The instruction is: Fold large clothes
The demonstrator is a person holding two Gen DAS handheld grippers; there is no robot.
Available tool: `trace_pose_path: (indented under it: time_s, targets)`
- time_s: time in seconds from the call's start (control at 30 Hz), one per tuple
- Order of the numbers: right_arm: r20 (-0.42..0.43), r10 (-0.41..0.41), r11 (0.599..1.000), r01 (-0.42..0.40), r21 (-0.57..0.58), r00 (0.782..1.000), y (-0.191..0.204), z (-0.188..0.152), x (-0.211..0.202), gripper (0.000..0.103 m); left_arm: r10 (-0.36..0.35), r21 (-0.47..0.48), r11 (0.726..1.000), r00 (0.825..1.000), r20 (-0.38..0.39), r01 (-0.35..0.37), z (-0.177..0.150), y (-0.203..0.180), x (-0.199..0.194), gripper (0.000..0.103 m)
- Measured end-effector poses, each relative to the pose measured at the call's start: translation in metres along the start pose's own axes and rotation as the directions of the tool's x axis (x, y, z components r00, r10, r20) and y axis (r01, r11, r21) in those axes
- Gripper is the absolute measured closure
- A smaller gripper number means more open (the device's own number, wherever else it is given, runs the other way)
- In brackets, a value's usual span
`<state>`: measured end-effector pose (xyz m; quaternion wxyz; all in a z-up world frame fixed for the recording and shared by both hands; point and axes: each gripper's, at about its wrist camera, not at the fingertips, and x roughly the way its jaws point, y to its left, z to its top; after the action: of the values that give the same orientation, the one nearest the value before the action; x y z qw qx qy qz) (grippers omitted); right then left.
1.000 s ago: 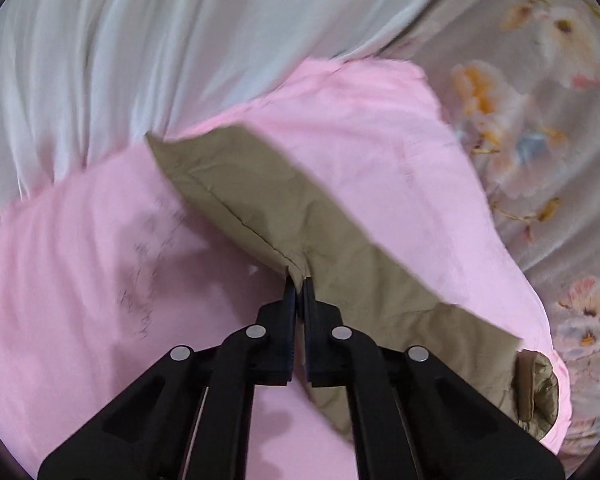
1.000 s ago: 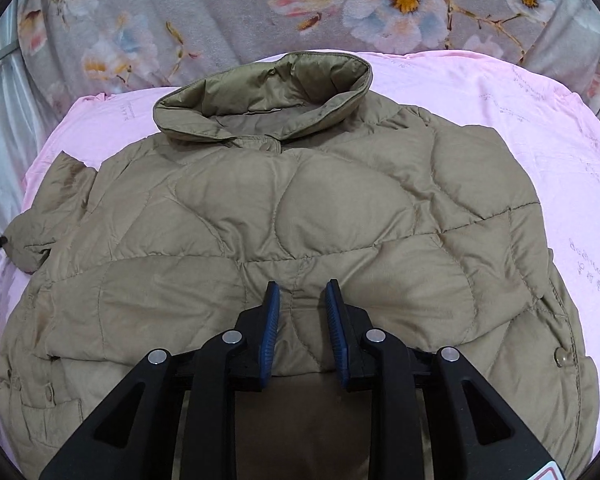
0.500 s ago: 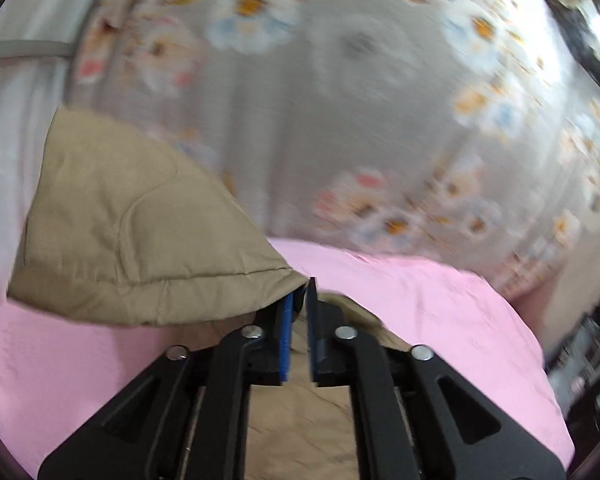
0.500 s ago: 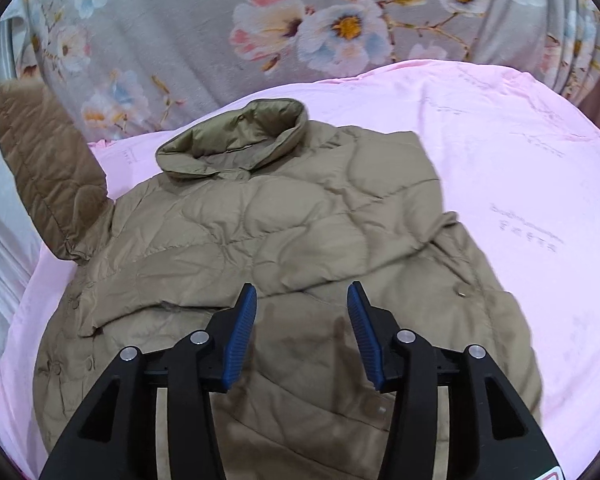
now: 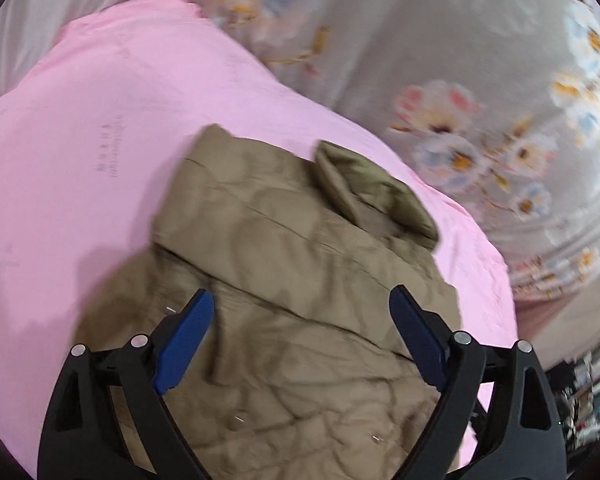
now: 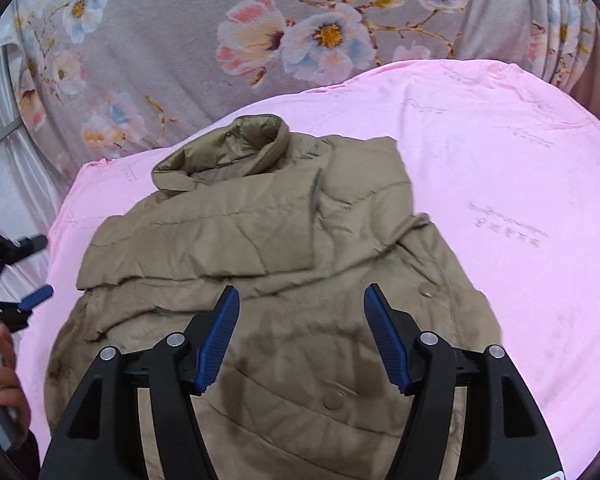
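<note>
Both grippers stand with jaws wide apart and hold nothing: the right gripper hovers over the lower front of the one khaki quilted jacket, the left gripper over its side. Two snap buttons show near the right fingers. One sleeve lies folded across the chest. Beyond, the collar stands up. The jacket lies on one pink sheet, with flowered fabric behind
</note>
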<state>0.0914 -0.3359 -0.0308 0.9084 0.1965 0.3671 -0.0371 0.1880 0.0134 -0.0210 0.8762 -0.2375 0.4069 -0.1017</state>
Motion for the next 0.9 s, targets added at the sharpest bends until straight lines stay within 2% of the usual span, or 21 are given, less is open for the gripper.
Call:
trace_pose_path:
  time_s: [0.07, 0.2, 0.3, 0.37, 0.4, 0.43, 0.47, 0.5, 0.57, 0.67, 0.73, 0.8, 0.9]
  targets:
    - [0.006, 0.009, 1.0, -0.009, 0.011, 1.0, 0.0, 0.012, 0.01, 0.037, 0.027, -0.038, 0.999, 1.0, -0.01, -0.028, 0.012, 0.015, 0.007, 0.016]
    - [-0.012, 0.014, 0.997, -0.013, 0.071, 1.0, -0.008, 0.034, 0.036, 0.036, -0.019, -0.192, 0.981, 0.996, -0.086, 0.003, 0.027, 0.051, 0.034, 0.017]
    - [-0.053, 0.036, 0.99, -0.028, 0.141, 0.998, -0.017, 0.044, 0.061, 0.036, -0.053, -0.313, 0.95, 0.991, -0.121, 0.013, 0.033, 0.073, 0.058, 0.023]
    - [-0.091, 0.042, 0.987, -0.028, 0.158, 0.995, -0.02, 0.046, 0.08, 0.036, -0.062, -0.355, 0.935, 0.989, -0.132, 0.012, 0.036, 0.083, 0.069, 0.035]
    - [-0.111, 0.048, 0.986, -0.029, 0.164, 0.993, -0.02, 0.046, 0.089, 0.04, -0.064, -0.366, 0.931, 0.988, -0.139, 0.009, 0.037, 0.086, 0.074, 0.038]
    - [-0.123, 0.057, 0.986, -0.036, 0.163, 0.991, -0.019, 0.046, 0.094, 0.045, -0.061, -0.373, 0.928, 0.987, -0.146, 0.002, 0.038, 0.087, 0.077, 0.047]
    - [-0.139, 0.07, 0.987, -0.048, 0.156, 0.988, -0.017, 0.046, 0.099, 0.066, -0.051, -0.377, 0.926, 0.987, -0.154, -0.011, 0.039, 0.088, 0.08, 0.061]
    - [-0.154, 0.078, 0.988, -0.055, 0.147, 0.985, -0.015, 0.049, 0.101, 0.09, -0.02, -0.37, 0.928, 0.987, -0.159, -0.041, 0.041, 0.088, 0.08, 0.067]
    - [-0.096, 0.113, 0.984, -0.097, 0.151, 0.989, -0.011, 0.059, 0.086, 0.1, 0.005, -0.341, 0.938, 0.989, -0.149, -0.056, 0.046, 0.083, 0.074, 0.088]
    - [0.05, 0.188, 0.975, -0.192, 0.11, 0.981, 0.002, 0.072, 0.034, 0.101, 0.006, -0.258, 0.966, 0.996, -0.088, -0.029, 0.053, 0.066, 0.048, 0.098]
    - [0.114, 0.179, 0.982, -0.184, 0.035, 0.977, 0.012, 0.068, 0.005, 0.101, 0.036, -0.178, 0.983, 0.999, -0.028, -0.04, 0.054, 0.051, 0.029, 0.099]
    - [0.098, 0.143, 0.99, -0.143, -0.007, 0.985, 0.015, 0.055, 0.003, 0.101, 0.091, -0.11, 0.99, 0.996, 0.0, -0.091, 0.048, 0.043, 0.023, 0.099]
    - [-0.014, 0.037, 0.999, -0.038, -0.026, 0.999, 0.008, 0.025, 0.035, 0.101, 0.183, -0.039, 0.982, 0.982, -0.04, -0.184, 0.032, 0.044, 0.043, 0.099]
